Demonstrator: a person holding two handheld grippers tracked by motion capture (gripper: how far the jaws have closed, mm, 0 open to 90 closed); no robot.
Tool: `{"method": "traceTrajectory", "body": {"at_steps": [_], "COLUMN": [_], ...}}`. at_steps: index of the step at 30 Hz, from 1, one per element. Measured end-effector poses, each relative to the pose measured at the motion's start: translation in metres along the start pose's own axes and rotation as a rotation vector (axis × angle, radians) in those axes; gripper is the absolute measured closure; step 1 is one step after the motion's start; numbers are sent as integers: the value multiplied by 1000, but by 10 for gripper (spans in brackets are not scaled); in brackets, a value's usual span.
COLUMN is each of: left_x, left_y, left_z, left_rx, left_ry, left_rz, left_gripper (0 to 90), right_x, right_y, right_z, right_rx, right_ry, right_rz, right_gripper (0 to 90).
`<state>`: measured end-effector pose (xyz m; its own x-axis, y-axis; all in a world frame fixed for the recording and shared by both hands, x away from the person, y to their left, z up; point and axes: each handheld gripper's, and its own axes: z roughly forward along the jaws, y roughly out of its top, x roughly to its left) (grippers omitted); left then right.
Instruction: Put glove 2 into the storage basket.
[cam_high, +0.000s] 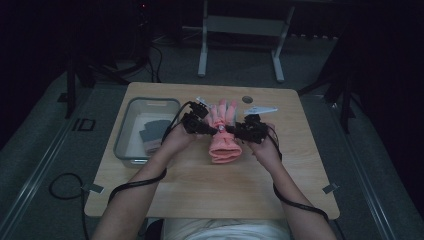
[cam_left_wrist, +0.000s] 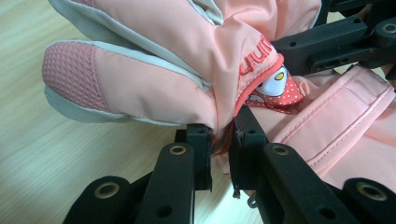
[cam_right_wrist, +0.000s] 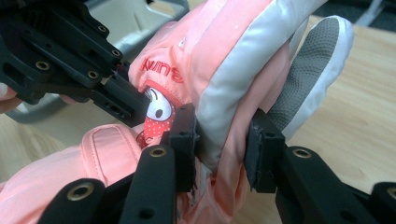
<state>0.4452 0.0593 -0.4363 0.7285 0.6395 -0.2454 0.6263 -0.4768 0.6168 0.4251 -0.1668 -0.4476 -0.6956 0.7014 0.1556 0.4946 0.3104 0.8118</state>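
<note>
Lettering in red embroidery, only partly legible, is seen on the pink ski glove (cam_left_wrist: 177, 60) above a cartoon patch (cam_left_wrist: 275, 88). One glove is held above the counter (cam_high: 200, 185), pinched by the left tongs (cam_left_wrist: 220, 140) and gripped by the right tongs (cam_right_wrist: 222, 140). One grey bin (cam_high: 131, 117) with dark cloth is seen in the high view

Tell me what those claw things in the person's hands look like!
Both the left gripper and right gripper are black, built from flat bars with brass-ringed holes. Their fingers end in square black pads. A black cable trails from each. The forearms are bare.
</note>
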Motion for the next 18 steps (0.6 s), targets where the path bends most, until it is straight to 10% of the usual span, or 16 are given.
{"method": "traceTrajectory", "body": {"at_steps": [18], "left_x": [32], "left_y": [-7], "left_z": [-97], "left_rx": [-15], "left_ry": [126], "left_rz": [-1], "left_gripper": [799], "right_x": [54], "right_y": [67], "right_z": [32], "right_rx": [-86], "right_ry": [90], "right_rz": [-61], "right_gripper": [681]}}
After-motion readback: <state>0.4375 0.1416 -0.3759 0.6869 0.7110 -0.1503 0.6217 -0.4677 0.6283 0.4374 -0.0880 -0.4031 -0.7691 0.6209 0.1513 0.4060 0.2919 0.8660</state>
